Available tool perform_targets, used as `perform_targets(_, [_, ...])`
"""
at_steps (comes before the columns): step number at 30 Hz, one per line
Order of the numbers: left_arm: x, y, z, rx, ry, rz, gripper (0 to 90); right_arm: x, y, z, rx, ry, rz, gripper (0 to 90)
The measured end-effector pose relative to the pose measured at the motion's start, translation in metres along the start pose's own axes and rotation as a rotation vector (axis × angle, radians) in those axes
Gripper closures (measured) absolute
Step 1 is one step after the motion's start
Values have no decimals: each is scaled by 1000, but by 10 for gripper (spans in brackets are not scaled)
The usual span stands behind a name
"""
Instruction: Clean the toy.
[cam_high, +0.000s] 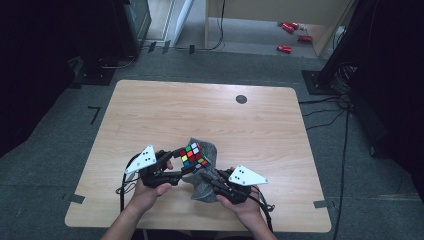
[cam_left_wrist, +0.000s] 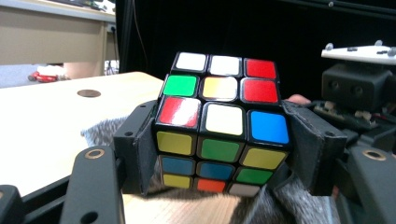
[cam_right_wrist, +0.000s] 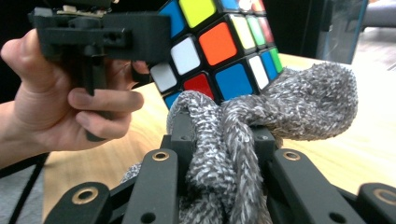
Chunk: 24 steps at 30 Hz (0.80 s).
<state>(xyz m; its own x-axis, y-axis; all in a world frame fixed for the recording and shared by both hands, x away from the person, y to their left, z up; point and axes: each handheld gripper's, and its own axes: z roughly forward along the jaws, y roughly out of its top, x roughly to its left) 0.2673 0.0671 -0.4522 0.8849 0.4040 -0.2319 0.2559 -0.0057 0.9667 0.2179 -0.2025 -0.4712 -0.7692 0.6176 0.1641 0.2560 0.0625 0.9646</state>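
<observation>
Held a scrambled cube (cam_high: 194, 155) off the tabletop (cam_high: 150, 110) near the front edge, clamped on two opposite faces between the pads of the left hand-held gripper (cam_left_wrist: 219, 140), jaws part-open to the cube's width. Sat tilted, one corner low toward the cloth (cam_high: 207, 175), no long axis to speak of; white-and-red face up in the left gripper view. Pinched a bunched fold of grey cloth in the right hand-held gripper (cam_right_wrist: 219, 154), jaws nearly closed on it. Pressed the cloth against the cube's underside, draped just beside and beneath it. Lay well apart: a dark disc (cam_high: 241, 99) toward the far edge, red items (cam_high: 292, 35) on the floor beyond.
</observation>
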Motion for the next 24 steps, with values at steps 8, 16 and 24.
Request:
perform_targets(8, [5,0,1,54,-43,-30,343,1,3,-4,10,-29,-49,719])
perform_targets(16, [7,0,2,75,-66,-46,342,2,6,-7,11,-42,-93,719])
perform_targets(24, [6,2,0,50,-71,-62,346,1,10,-11,-25,-38,-105,718])
